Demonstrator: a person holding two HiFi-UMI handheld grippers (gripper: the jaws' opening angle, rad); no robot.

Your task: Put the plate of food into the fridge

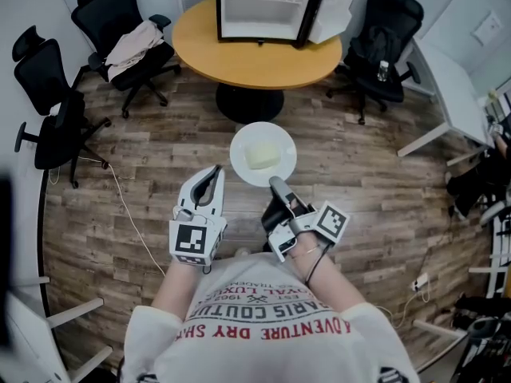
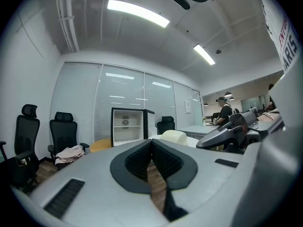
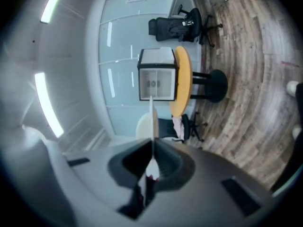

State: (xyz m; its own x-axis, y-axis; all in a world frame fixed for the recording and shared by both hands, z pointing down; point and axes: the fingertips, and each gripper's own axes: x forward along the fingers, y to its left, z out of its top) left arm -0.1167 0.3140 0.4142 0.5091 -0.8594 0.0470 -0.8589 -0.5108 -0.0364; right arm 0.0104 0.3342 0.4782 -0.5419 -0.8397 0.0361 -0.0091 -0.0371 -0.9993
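Observation:
A white plate (image 1: pixel 239 152) carries a pale yellow block of food (image 1: pixel 262 156) and hangs level above the wooden floor. My right gripper (image 1: pixel 275 183) is shut on the plate's near rim. In the right gripper view the plate (image 3: pixel 152 122) shows edge-on, running straight out from between the pads. To the plate's left, my left gripper (image 1: pixel 211 175) is shut and holds nothing, its ribbed pads (image 2: pixel 163 157) meeting. Ahead, the small white fridge (image 1: pixel 259 6) stands on a round orange table (image 1: pixel 255 62) with its door (image 1: pixel 331 10) swung open to the right. Its shelves look bare.
Black office chairs stand at the left (image 1: pixel 56 110), back left with cloth on the seat (image 1: pixel 128 42), and right of the table (image 1: pixel 383 50). A white desk (image 1: pixel 451 94) runs along the right. A cable (image 1: pixel 128 214) trails over the floor.

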